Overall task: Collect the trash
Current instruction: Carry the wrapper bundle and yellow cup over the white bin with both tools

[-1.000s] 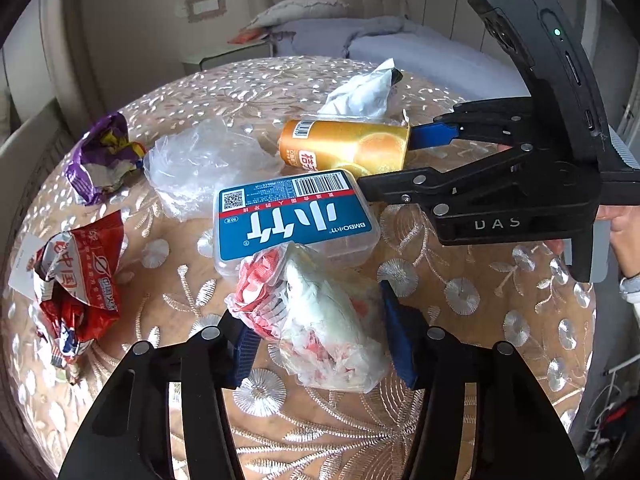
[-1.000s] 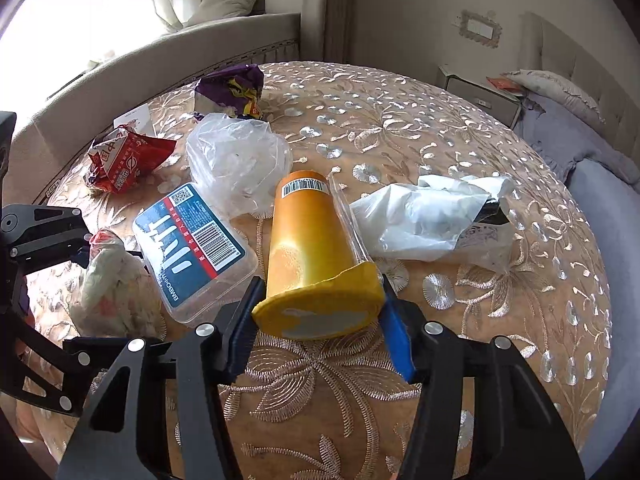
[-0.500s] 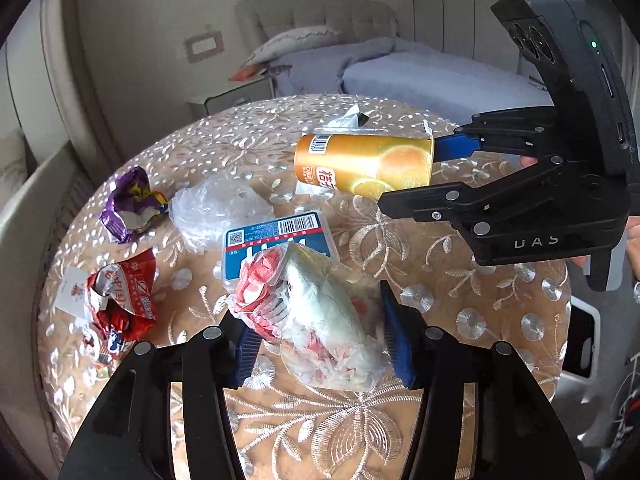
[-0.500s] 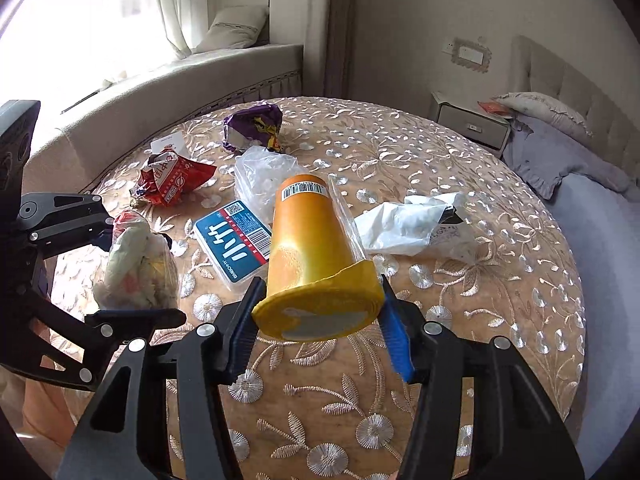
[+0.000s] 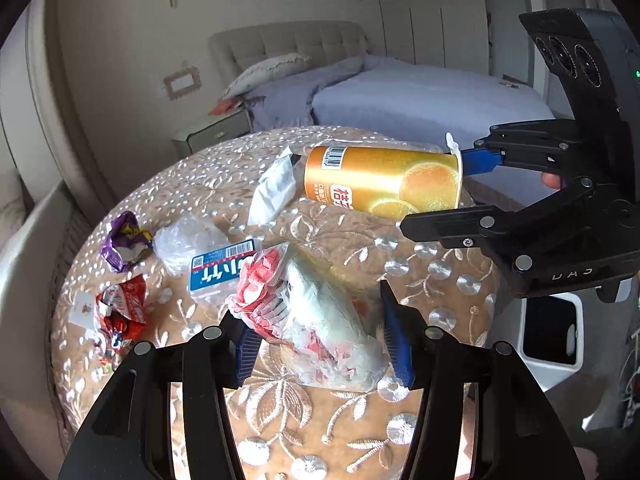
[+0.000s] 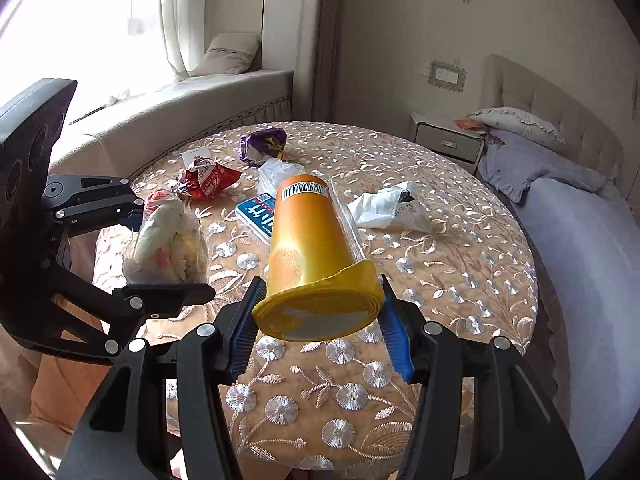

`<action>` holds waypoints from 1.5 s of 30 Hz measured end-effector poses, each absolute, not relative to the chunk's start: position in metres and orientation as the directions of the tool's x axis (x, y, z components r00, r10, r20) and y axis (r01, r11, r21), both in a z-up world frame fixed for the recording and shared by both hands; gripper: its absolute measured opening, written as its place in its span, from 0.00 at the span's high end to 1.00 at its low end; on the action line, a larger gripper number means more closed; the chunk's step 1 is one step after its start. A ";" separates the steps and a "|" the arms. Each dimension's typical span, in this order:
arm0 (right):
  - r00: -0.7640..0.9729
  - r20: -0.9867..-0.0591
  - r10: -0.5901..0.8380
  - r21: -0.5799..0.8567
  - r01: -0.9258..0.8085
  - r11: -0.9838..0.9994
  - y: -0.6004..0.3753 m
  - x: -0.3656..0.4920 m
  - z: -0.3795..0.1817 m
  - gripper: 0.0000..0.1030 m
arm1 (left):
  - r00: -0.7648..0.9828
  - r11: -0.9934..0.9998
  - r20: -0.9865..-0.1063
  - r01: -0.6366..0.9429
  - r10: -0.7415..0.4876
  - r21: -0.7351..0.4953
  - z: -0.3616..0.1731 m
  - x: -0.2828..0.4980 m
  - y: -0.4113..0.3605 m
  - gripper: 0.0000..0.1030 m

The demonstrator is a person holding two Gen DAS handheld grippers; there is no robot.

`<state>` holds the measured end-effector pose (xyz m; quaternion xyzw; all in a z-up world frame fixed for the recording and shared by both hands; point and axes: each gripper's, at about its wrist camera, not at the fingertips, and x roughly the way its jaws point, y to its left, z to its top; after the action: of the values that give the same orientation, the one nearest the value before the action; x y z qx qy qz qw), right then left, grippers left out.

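The right gripper [image 6: 320, 320] is clamped on the wide end of the orange drink cup [image 6: 308, 240], whose long axis points straight ahead, above the desk [image 6: 460, 248]. The left gripper [image 5: 316, 344] pinches a crumpled plastic bag [image 5: 320, 320]. What looks like a bin [image 5: 548, 332] sits beside the desk, nearer the right gripper.

daylight floods in from the blown-out white curtained window [image 6: 132, 28] at upper left of the right wrist view, leaving glare on the glossy orange cylindrical cup [image 6: 310, 236]. both views are sharp, with bent fisheye edges and dark vignetted corners.
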<state>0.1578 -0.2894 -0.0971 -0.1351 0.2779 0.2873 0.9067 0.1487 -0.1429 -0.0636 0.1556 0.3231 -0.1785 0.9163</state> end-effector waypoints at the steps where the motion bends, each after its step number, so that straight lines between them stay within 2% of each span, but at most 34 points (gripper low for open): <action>1: 0.686 -0.578 0.442 -0.086 -0.589 0.803 -0.294 0.152 -0.096 0.46 | 0.728 0.884 -0.645 0.435 -0.232 0.173 -0.063 0.145 -0.147 0.49; 14: 0.767 -0.551 0.330 -0.098 -0.452 0.887 -0.375 0.080 -0.095 0.46 | 0.675 0.781 -0.630 0.602 -0.384 0.169 -0.065 0.100 -0.220 0.49; 24: 0.794 -0.570 0.212 -0.098 -0.321 0.942 -0.459 0.017 -0.129 0.46 | 0.537 0.610 -0.660 0.778 -0.525 0.148 -0.094 0.071 -0.305 0.49; 35: 0.694 -0.714 0.092 -0.087 -0.219 0.972 -0.536 -0.022 -0.214 0.46 | 0.266 0.235 -0.748 0.960 -0.608 0.150 -0.172 0.057 -0.398 0.49; 45: 0.551 -0.831 0.080 -0.012 -0.162 0.987 -0.588 -0.017 -0.297 0.46 | 0.065 -0.022 -0.839 0.996 -0.540 0.092 -0.254 0.058 -0.467 0.49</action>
<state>-0.0173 -0.5880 -0.2971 -0.0438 0.4690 0.0689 0.8794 0.0583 -0.4668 -0.2537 0.3713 0.3067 -0.6110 0.6283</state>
